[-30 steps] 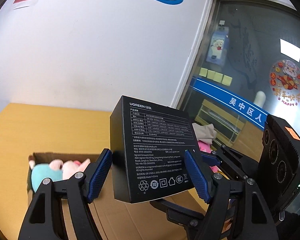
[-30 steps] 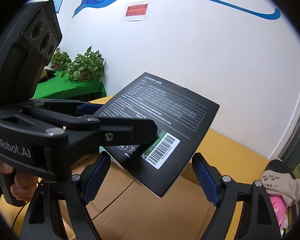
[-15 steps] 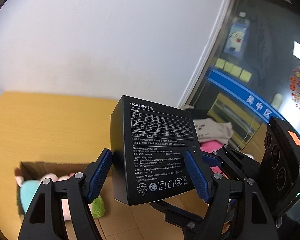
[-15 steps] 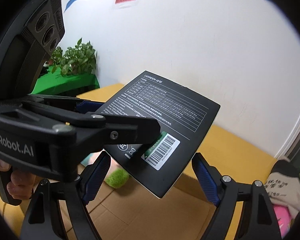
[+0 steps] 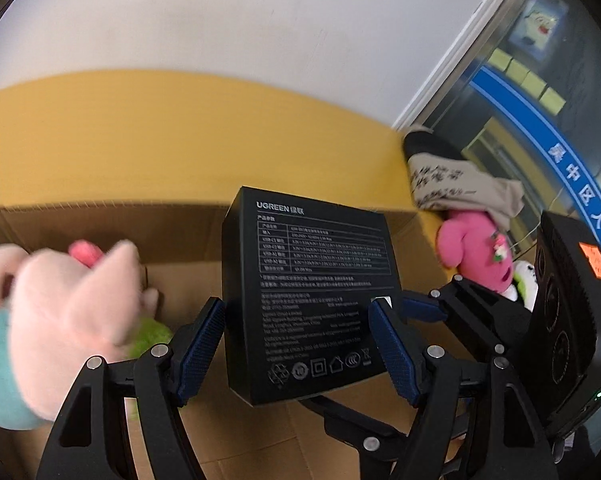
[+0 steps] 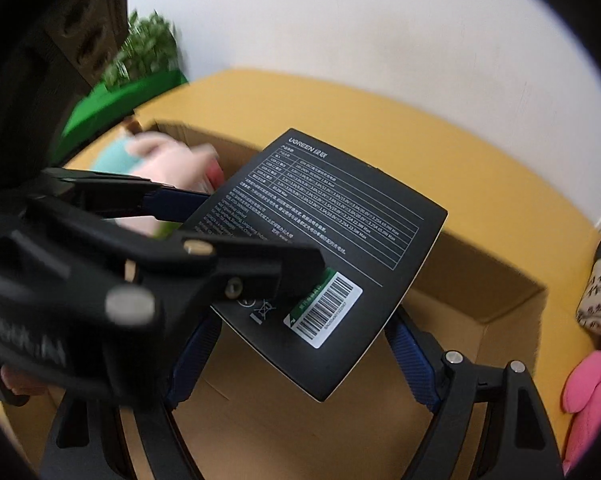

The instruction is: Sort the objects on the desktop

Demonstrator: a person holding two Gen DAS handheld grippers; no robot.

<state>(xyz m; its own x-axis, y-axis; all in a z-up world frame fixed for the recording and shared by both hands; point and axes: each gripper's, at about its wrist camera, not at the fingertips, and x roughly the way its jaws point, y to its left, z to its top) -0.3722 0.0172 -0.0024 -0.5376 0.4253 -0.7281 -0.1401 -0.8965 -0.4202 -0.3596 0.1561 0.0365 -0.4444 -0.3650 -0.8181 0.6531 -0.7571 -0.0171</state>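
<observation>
Here, an open cardboard carton sits on the yellow tabletop, the landmark for all else. Inside its left end: a pink plush toy, blurred, with a teal one and something green beside it. Outside its right wall: a magenta plush under a beige printed cloth. A potted plant stands beyond the carton's far left corner. The black UGREEN box hangs tilted above the carton's floor. The left gripper clamps its sides, pads pressed on. The right gripper spans its lower corner, wide; whether its pads press, cannot tell.
</observation>
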